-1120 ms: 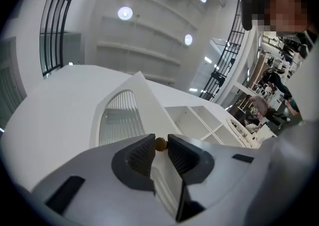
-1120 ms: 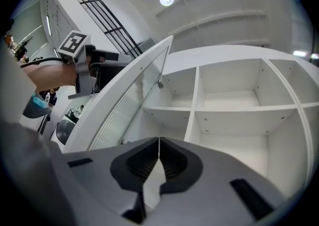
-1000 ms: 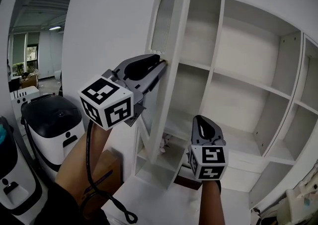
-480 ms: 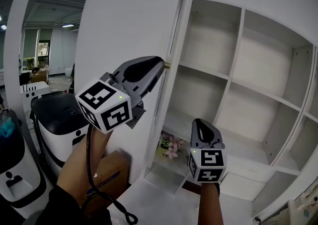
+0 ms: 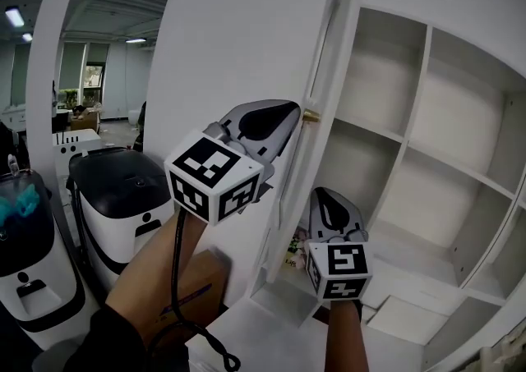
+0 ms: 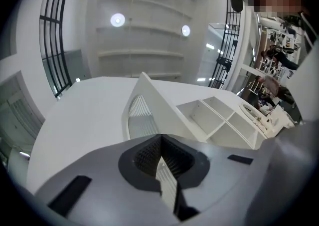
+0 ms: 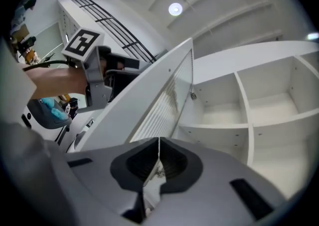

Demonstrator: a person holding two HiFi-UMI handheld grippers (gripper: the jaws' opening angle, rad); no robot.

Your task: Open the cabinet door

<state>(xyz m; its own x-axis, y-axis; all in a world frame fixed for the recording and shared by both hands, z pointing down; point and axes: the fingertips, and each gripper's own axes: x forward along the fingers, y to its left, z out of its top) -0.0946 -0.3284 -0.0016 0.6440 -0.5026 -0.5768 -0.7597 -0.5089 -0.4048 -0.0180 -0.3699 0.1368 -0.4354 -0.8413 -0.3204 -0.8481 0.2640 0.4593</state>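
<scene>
Far left: a white machine (image 5: pixel 111 198) with a black lid, down on the floor.

Next, the left gripper (image 5: pixel 291 111), raised on a bare forearm. Both fingers (image 6: pixel 143 156) clenched tight, pad against pad, gripping nothing. Points up at the left face of the cabinet door (image 5: pixel 327 43), with the tip just beside 1 small brass knob (image 5: pixel 311 116) at the door's free edge. Cannot tell from any view whether tip and knob touch.

The door itself: white and tall, with an arched panel of fine slats in its upper half. Stands well open, away from the cabinet, nearly edge-on in the head view. Sits between the 2 grippers, with the left gripper on its outer side.

Right of the door and lower, the right gripper (image 5: pixel 330 195), aimed up at the door's inner face. Fingers (image 7: pixel 175 164) closed on each other here too, holding nothing and touching nothing.

Farthest right, the cabinet's white shelves (image 5: pixel 427 128), split by upright dividers into several compartments. Low down behind the door's bottom edge, a small pink and green object (image 5: pixel 292 249), too small to identify.
</scene>
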